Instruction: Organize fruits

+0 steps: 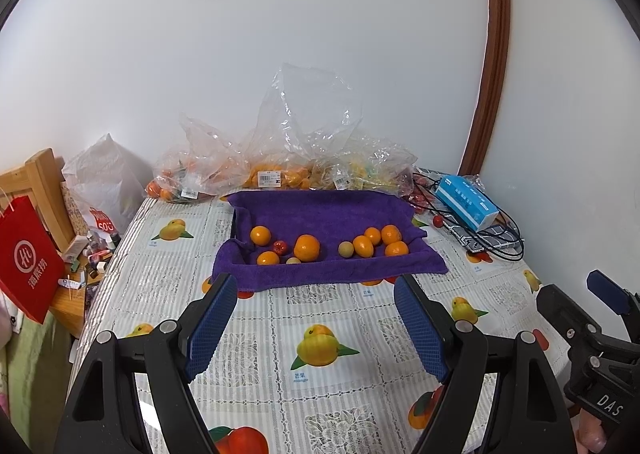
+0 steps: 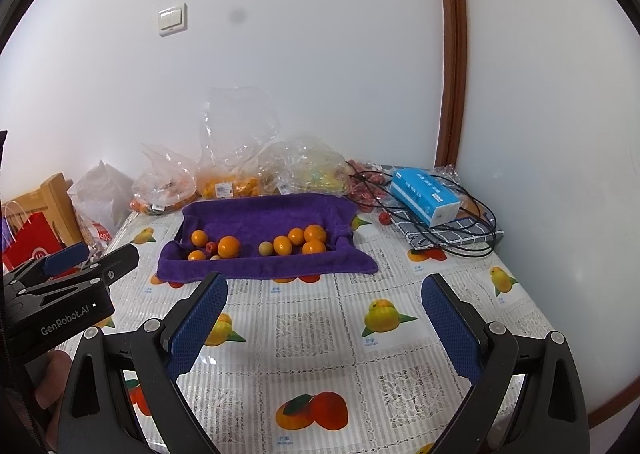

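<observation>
A purple towel (image 1: pixel 328 213) (image 2: pixel 268 213) lines a shallow tray at the middle of the table. On it lie several oranges: a large orange (image 1: pixel 307 247) (image 2: pixel 229 246) left of centre, a cluster of oranges (image 1: pixel 380 241) (image 2: pixel 304 240) to the right, plus a small red fruit (image 1: pixel 280 247) and a pale round fruit (image 1: pixel 345 249) (image 2: pixel 265 248). My left gripper (image 1: pixel 316 302) is open over the tablecloth, short of the towel, holding nothing. My right gripper (image 2: pixel 324 300) is likewise open and empty, nearer the table's right side.
Clear plastic bags of fruit (image 1: pixel 276 169) (image 2: pixel 240 181) line the wall behind the towel. A blue tissue box (image 1: pixel 466 203) (image 2: pixel 424 197) rests on black cables at back right, a loose red fruit (image 2: pixel 385 217) beside it. A red paper bag (image 1: pixel 28 258) and clutter stand left.
</observation>
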The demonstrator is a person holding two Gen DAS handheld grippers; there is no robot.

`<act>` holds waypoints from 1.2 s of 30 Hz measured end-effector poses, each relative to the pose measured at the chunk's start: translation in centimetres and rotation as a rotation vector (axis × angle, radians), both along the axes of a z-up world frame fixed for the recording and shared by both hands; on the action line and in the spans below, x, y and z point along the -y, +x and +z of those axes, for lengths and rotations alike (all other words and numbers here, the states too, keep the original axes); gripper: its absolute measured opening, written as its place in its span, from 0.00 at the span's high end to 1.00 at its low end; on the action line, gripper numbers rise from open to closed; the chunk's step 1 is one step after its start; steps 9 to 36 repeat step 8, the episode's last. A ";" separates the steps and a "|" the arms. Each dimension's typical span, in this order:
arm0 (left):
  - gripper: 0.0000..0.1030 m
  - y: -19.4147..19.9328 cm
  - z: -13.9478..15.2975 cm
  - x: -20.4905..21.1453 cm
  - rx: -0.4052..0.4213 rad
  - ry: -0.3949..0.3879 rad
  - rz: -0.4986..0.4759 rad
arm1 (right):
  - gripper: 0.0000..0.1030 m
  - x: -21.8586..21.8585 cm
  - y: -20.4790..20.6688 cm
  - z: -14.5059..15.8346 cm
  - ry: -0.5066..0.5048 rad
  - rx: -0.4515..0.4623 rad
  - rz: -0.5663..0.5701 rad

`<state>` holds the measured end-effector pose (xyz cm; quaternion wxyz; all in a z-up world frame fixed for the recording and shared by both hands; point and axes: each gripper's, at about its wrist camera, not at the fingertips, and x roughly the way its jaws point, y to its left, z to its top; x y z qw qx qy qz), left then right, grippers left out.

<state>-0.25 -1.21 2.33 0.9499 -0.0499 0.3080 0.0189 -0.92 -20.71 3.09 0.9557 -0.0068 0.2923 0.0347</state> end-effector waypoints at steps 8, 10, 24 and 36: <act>0.23 -0.1 0.0 -0.4 0.004 -0.009 0.014 | 0.06 -0.4 0.1 -0.3 -0.002 -0.005 0.007; 0.23 -0.1 0.0 -0.4 0.004 -0.009 0.014 | 0.06 -0.4 0.1 -0.3 -0.002 -0.005 0.007; 0.23 -0.1 0.0 -0.4 0.004 -0.009 0.014 | 0.06 -0.4 0.1 -0.3 -0.002 -0.005 0.007; 0.23 -0.1 0.0 -0.4 0.004 -0.009 0.014 | 0.06 -0.4 0.1 -0.3 -0.002 -0.005 0.007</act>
